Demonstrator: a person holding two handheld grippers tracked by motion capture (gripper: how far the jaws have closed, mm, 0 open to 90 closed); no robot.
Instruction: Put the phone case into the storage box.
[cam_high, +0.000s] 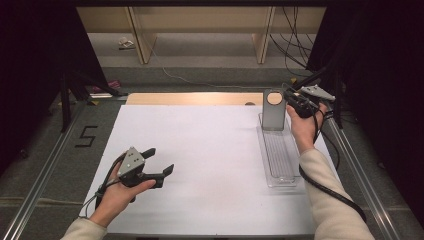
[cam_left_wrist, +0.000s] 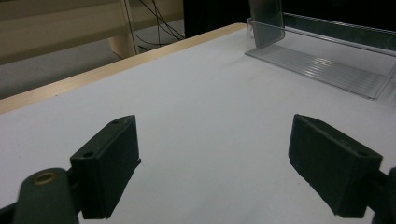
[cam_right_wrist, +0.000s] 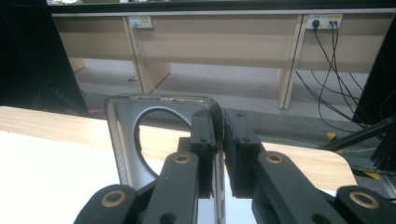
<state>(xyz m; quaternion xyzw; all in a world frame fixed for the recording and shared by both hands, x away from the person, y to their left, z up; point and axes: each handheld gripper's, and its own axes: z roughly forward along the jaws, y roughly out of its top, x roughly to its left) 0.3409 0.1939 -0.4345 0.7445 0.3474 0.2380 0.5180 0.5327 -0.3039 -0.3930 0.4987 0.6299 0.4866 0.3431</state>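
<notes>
High view, right claw (cam_high: 290, 101) clamped on metal plate's (cam_high: 273, 111) edge (upright in clear tray (cam_high: 280, 176)), left claw (cam_high: 161, 161) apart over bare table (cam_high: 210, 150).

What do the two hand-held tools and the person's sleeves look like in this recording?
Both tools are black, with blocky black pads and brass-coloured rivets at the joints. The left tool and the right tool each carry a grey three-cornered plate on top and trail a black cable. The sleeves are cream-coloured.

The desk (cam_high: 210, 150) has a white top with a wooden far edge; a clear plastic tray (cam_high: 278, 160) lies at its right side.
</notes>
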